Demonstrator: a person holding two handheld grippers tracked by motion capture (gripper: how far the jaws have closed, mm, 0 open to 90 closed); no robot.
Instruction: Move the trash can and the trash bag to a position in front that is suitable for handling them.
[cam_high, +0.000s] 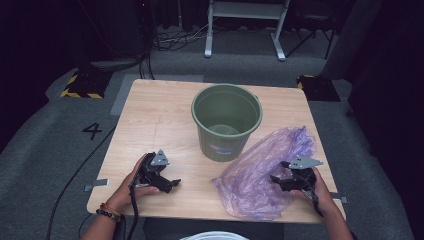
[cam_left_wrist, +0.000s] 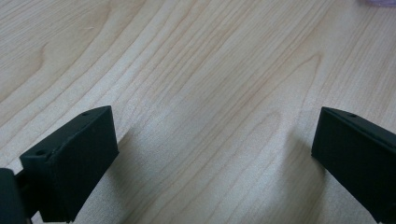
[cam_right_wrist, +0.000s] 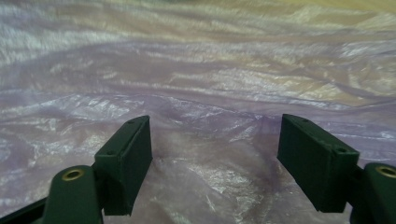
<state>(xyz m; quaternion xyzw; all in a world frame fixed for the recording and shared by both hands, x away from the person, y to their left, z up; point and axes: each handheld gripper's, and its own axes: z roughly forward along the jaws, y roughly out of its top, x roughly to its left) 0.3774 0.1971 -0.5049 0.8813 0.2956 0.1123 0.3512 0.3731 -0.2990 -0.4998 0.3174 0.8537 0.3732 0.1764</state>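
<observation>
A green bucket (cam_high: 227, 121) stands upright in the middle of the wooden table (cam_high: 160, 120). A crumpled, see-through purple plastic bag (cam_high: 265, 170) lies to its right, reaching the near edge. My right gripper (cam_high: 278, 180) rests on the bag's right side, pointing left. Its jaws stand wide apart over the purple plastic (cam_right_wrist: 210, 93) without pinching any of it, so my right gripper (cam_right_wrist: 215, 158) is open. My left gripper (cam_high: 172, 184) lies low at the near left, pointing right, open over bare wood (cam_left_wrist: 210, 93) with nothing between its fingers (cam_left_wrist: 74, 158).
The table sits on grey carpet marked with a black 4 (cam_high: 92, 130). A white frame (cam_high: 245, 25) and cables stand beyond the far edge. A white rim (cam_high: 215, 235) shows just below the near edge. Bare wood lies left of the bucket.
</observation>
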